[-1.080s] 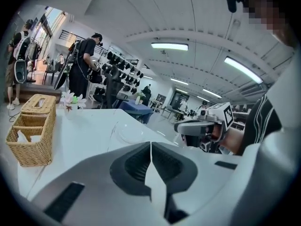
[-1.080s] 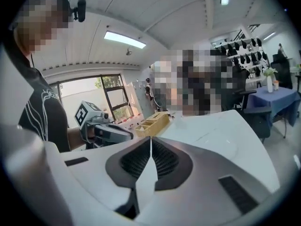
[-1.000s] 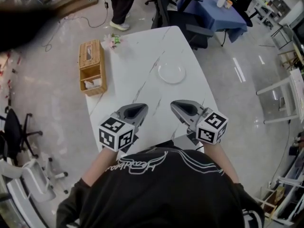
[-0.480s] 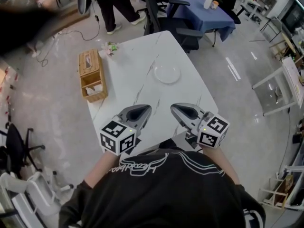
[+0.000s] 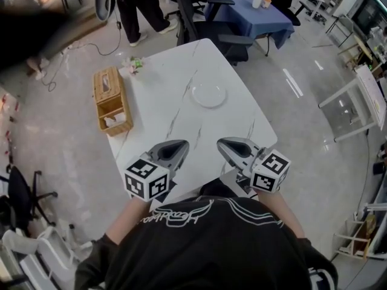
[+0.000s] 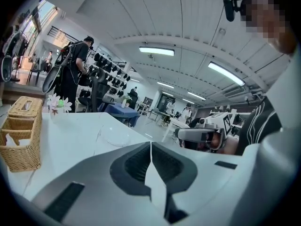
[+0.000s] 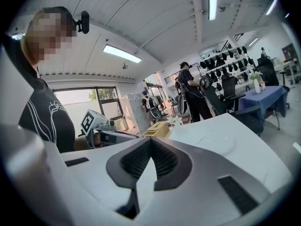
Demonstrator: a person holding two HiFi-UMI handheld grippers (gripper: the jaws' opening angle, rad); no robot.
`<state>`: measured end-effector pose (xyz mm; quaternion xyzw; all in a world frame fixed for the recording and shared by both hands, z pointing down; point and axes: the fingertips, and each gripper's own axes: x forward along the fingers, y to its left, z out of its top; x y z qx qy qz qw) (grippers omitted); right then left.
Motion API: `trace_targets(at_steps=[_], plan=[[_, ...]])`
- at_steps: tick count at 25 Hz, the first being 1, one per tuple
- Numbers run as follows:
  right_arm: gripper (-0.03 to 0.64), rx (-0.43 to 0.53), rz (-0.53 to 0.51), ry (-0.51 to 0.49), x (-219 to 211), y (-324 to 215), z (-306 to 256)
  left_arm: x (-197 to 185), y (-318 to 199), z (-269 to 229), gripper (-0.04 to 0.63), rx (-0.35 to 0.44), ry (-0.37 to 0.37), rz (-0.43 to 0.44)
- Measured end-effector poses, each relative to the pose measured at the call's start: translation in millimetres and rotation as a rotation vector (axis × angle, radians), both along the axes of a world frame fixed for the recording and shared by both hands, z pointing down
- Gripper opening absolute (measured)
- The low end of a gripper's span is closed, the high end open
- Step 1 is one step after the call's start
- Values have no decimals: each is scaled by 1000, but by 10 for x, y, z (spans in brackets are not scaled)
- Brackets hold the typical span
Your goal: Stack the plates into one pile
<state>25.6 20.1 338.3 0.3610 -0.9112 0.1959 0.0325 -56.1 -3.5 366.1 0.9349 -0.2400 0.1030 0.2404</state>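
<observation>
Head view, looking steeply down. White marbled worktop (image 5: 181, 110) with rounded corners, its near edge against the person's body. Wicker basket (image 5: 110, 101) sat along the left edge, and whether it overhung that edge could not be told. Left gripper (image 5: 185, 144) and right gripper (image 5: 220, 142) hung side by side over the near edge, apart from each other and pointing toward the far end. In the left gripper view and the right gripper view, each pair of jaws was clenched tip to tip with nothing between them. Clear plate (image 5: 209, 94) lay right of centre, set in from the right edge. Whether it was one plate or several stacked could not be told. Bare worktop lay open between the plate and both grippers. Small flowers (image 5: 131, 65) stood at the far left corner.
</observation>
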Motion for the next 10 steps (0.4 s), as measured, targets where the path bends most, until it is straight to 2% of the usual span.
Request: trace_targets(at_steps=[10], plan=[[26,-19,8,-1,25,-13,91,42,-5,90,29,-20,-13,13]])
